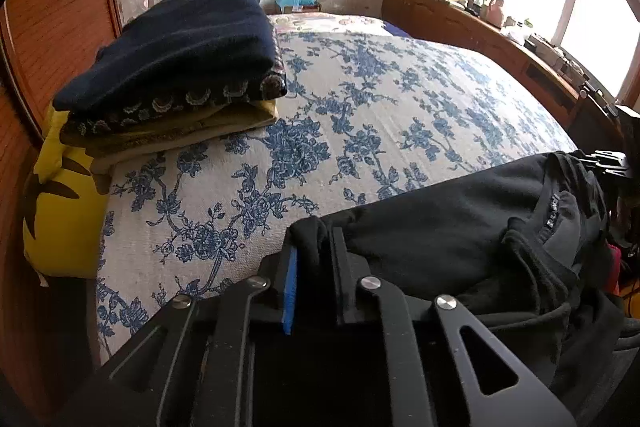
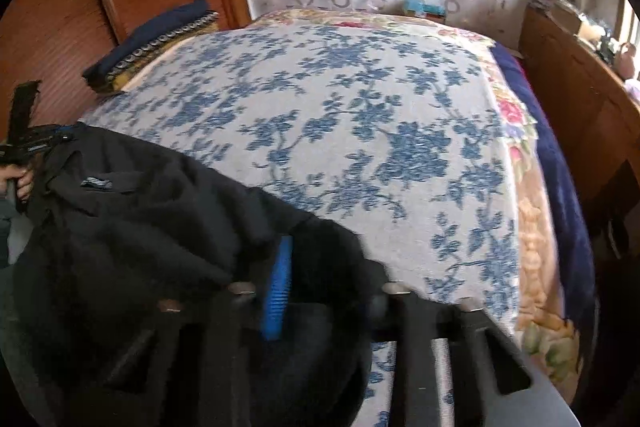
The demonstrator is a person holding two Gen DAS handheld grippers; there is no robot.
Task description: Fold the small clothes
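Observation:
A black garment (image 1: 460,227) with its neck label showing lies bunched at the near edge of the bed with the blue-flowered cover (image 1: 360,115). My left gripper (image 1: 314,239) is shut on a corner of it, the cloth pinched against the blue pad. In the right wrist view the same black garment (image 2: 140,211) drapes over my right gripper (image 2: 316,247), which is shut on a fold of it beside its blue pad. The cloth hides most of the right finger. The garment stretches between the two grippers.
A stack of folded clothes (image 1: 180,67), dark blue on top, sits at the bed's far left by a wooden panel, above a yellow pillow (image 1: 60,219). A cluttered wooden shelf (image 1: 480,31) runs along the right under a bright window. A hand (image 2: 20,179) holds the left gripper.

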